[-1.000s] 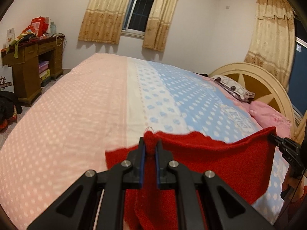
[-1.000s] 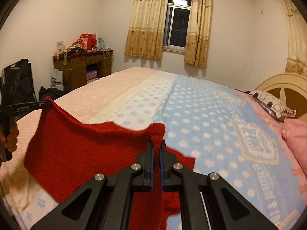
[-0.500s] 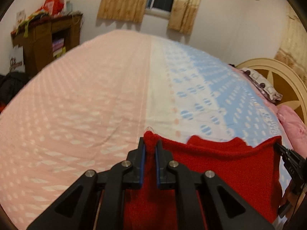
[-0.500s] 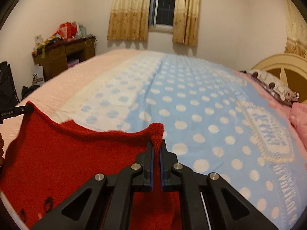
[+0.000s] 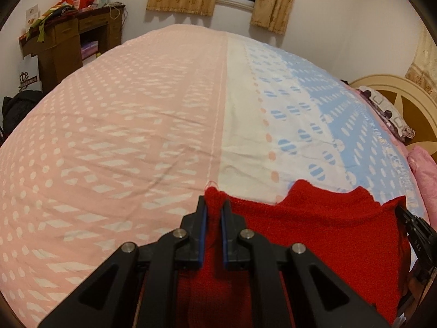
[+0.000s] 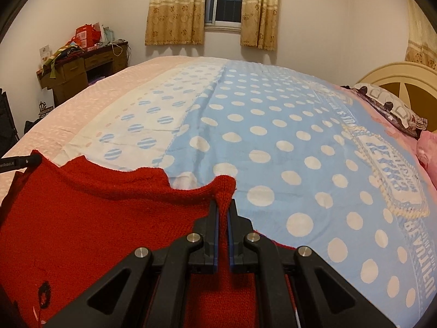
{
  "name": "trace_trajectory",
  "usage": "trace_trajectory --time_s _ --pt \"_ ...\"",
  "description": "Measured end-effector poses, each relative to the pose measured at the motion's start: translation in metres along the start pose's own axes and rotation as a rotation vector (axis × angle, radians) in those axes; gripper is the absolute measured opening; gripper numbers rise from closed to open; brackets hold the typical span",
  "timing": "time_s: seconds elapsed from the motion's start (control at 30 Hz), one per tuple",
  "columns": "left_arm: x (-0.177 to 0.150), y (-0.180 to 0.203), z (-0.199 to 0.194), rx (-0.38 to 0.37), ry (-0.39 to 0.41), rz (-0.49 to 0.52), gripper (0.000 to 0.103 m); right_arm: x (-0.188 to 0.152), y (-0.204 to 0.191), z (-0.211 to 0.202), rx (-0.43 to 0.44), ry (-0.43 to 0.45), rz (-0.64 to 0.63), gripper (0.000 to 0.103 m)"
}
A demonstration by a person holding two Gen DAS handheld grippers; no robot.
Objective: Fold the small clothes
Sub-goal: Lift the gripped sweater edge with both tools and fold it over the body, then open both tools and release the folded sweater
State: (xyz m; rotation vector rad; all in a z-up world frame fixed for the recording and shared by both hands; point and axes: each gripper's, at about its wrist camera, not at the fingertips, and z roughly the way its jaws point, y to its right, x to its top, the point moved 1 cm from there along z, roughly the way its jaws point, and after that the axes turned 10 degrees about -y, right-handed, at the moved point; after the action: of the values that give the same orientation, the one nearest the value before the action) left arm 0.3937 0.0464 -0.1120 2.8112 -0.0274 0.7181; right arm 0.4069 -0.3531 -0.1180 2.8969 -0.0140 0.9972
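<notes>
The left gripper [image 5: 212, 205] pinches one top corner of the red knit [image 5: 322, 235], a small fold of it standing up between the fingers [image 5: 200, 218], which are pressed together on the cloth. The right gripper [image 6: 224, 207] pinches the opposite top corner in the same way, its fingers [image 6: 214, 218] clamped on a bunched ridge of the knit [image 6: 90, 218]. The knit stretches between the two grippers, its upper edge dipping in a notched neckline between the held corners. It hangs over the near part of the bed [image 5: 123, 136]; whether its lower part rests on the cover cannot be told. In the left view the right gripper [image 5: 418, 235] shows at the far right corner of the knit; in the right view the left gripper [image 6: 20, 161] shows at the far left corner. A dark round mark sits low on the knit's left part in the right view.
</notes>
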Motion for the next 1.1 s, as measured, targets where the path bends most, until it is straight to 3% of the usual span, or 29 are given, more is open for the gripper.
trace_trajectory --time_s 0.33,0.67,0.9,1.1 --pt "-0.001 0.001 0.008 0.025 -0.027 0.001 0.009 -0.001 0.001 0.019 0.020 -0.083 0.011 0.004" --pt "-0.002 0.016 0.015 0.144 -0.033 0.072 0.009 -0.002 0.011 0.030 0.110 -0.127 0.059 0.004" --pt "-0.004 0.028 0.018 0.251 -0.019 0.130 0.010 -0.002 0.010 0.030 0.106 -0.128 0.058 0.004" --pt "-0.005 0.030 0.017 0.286 -0.018 0.141 0.012 -0.002 0.002 0.028 0.045 -0.127 0.025 0.005"
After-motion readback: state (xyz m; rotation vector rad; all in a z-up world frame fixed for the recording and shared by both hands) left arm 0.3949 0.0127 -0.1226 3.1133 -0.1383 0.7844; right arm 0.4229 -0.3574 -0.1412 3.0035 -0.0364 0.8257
